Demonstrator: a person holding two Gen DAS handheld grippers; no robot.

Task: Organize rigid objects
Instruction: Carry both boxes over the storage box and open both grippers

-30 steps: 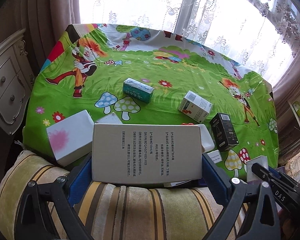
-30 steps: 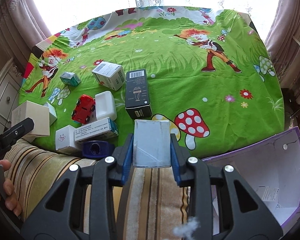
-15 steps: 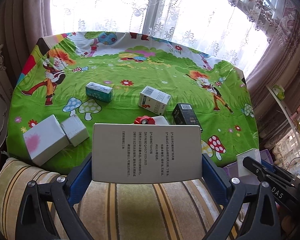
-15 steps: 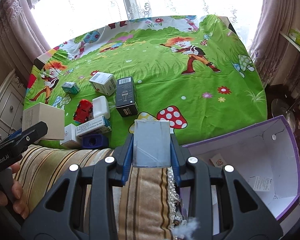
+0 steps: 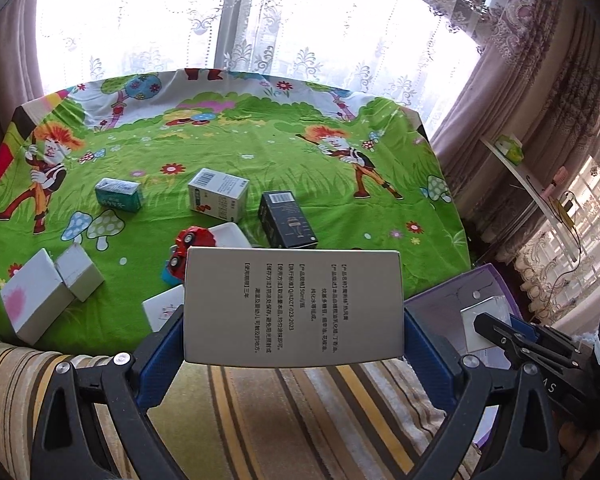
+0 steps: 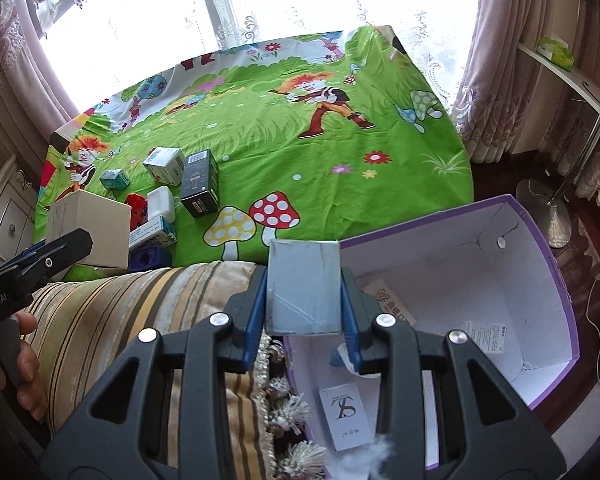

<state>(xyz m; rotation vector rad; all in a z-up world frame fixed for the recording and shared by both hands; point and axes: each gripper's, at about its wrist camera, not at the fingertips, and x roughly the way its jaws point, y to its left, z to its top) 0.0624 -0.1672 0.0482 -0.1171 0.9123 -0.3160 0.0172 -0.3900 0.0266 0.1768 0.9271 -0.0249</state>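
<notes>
1. the left gripper (image 5: 294,338) was clamped on a wide pale box (image 5: 294,306) with black printed lines, its blue pads pressed against both side faces.
2. that box hung above the striped cushion (image 5: 260,416), at the near edge of the green cartoon tablecloth (image 5: 300,168).
3. the right gripper (image 6: 303,316) was clenched on a small grey box (image 6: 303,286), both blue pads tight on its sides.
4. the grey box sat over the near left corner of an open purple carton (image 6: 556,280), whose white inside held a few loose cards.
5. the carton stood just beside the cushion, below the table edge.
6. on the cloth lay a teal box (image 5: 118,194), a white barcoded box (image 5: 218,194), a black box (image 5: 286,220), a red toy car (image 5: 188,246) and a white block (image 6: 161,204) touching the car.
7. two white boxes (image 5: 48,296) rested together near the cloth's left edge.
8. a person's fingers (image 6: 24,360) showed at the left gripper's handle in the right wrist view.
</notes>
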